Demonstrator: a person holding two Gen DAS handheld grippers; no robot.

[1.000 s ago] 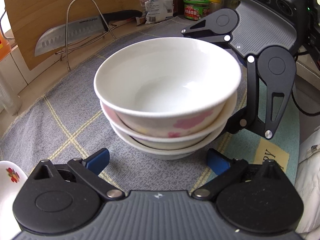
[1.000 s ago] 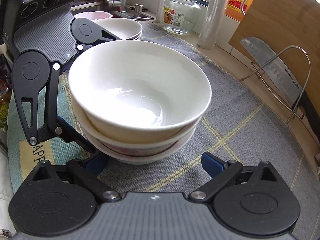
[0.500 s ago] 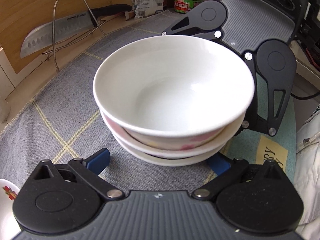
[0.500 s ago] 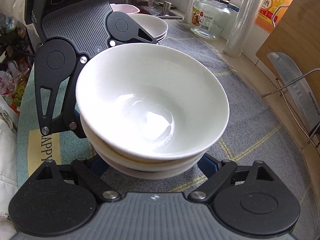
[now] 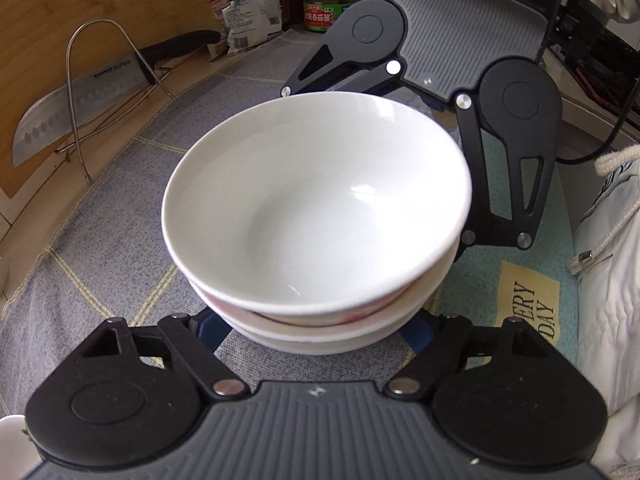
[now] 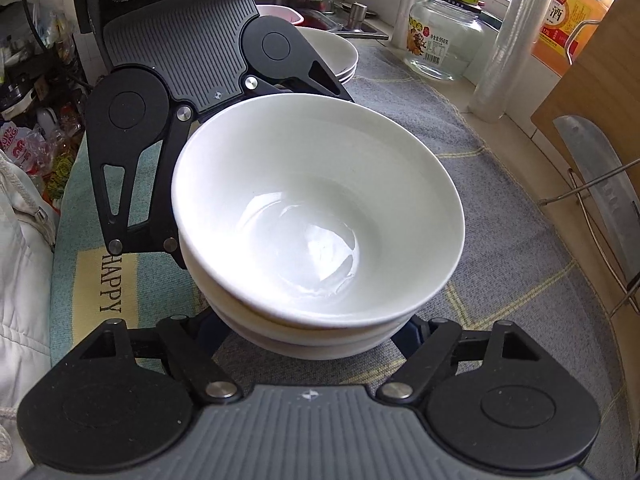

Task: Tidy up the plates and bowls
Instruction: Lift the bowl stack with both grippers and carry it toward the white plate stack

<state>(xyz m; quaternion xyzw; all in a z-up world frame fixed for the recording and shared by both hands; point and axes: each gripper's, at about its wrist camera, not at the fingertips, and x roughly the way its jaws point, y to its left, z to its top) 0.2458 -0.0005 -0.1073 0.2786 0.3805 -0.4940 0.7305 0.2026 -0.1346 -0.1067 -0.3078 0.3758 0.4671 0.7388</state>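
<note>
- Left wrist view: stack of three glossy white ceramic bowls (image 5: 316, 216) sits on the grey woven cloth with yellow lines (image 5: 100, 240).
- Left gripper (image 5: 316, 330) has just been closing, its blue pads tucked against the lowest bowl's sides; actual pressing can't be told.
- Right gripper (image 6: 308, 330) likewise, from the opposite side.
- Steel cleaver (image 5: 80, 100) leans in a wire rack nearby.
</note>
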